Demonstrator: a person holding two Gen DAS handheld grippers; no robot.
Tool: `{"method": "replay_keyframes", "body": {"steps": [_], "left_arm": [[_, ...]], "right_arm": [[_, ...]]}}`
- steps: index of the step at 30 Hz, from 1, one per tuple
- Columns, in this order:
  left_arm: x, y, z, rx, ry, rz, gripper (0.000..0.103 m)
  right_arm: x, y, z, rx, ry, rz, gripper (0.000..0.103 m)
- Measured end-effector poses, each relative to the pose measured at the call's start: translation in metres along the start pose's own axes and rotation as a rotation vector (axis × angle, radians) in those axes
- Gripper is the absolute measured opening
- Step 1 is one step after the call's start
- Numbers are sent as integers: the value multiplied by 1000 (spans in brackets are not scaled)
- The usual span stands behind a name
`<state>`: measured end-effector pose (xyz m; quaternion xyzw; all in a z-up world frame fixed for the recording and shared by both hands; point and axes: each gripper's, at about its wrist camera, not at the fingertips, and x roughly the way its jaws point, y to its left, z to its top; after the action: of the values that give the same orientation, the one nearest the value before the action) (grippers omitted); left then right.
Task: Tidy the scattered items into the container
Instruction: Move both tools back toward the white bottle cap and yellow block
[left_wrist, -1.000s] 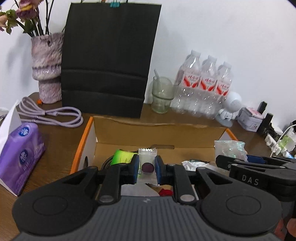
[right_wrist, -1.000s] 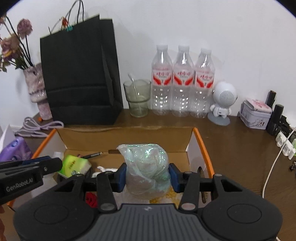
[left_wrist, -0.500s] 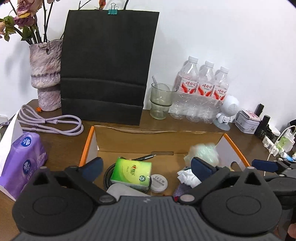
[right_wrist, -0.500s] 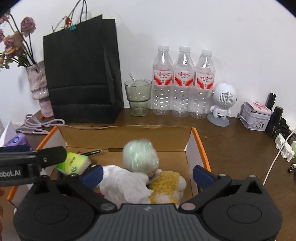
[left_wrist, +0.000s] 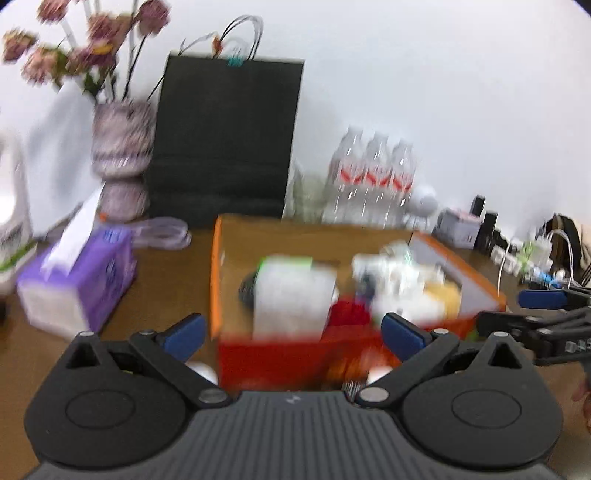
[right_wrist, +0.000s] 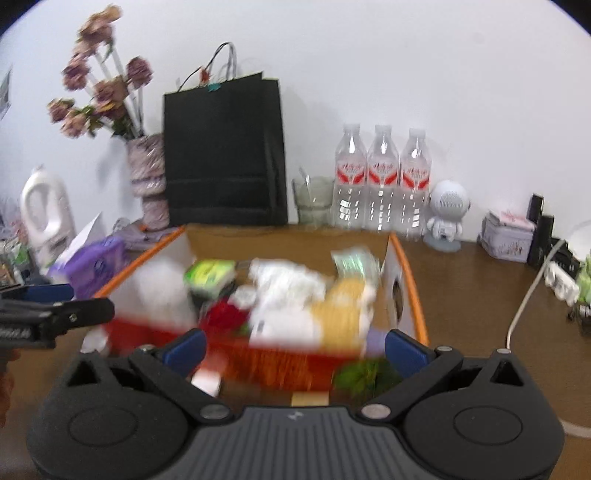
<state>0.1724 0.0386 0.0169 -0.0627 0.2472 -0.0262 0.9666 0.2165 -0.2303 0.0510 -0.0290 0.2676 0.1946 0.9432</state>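
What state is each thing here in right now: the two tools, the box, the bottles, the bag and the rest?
Left tool: wide open, empty.
Right tool: wide open, empty.
Cardboard box: open-topped, crowded with items.
Black paper bag: upright, top clipped.
Water bottles: three, upright, capped.
Glass cup: upright.
Vase: upright, holding dried flowers.
Purple tissue pack: a tissue sticking out.

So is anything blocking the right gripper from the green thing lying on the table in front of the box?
Nothing visible does. The right gripper is open and empty, and the blurred green item lies on the table just ahead of its fingers, outside the front wall of the box. The blur hides any finer detail.
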Motion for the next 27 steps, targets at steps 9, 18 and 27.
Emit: {"method": "replay_keyframes", "body": {"steps": [9,18,27], "left_arm": [[-20,3,-49,70,40,14,103],[-29,2,-64,59,51,33,103],[-36,-1,-63,62,14,54,103]], "right_arm": [[-12,18,-64,-35,35,-53,103],[-18,14,-73,-23,17,-93,103],[-20,13,-73,-14,3,-96,103]]}}
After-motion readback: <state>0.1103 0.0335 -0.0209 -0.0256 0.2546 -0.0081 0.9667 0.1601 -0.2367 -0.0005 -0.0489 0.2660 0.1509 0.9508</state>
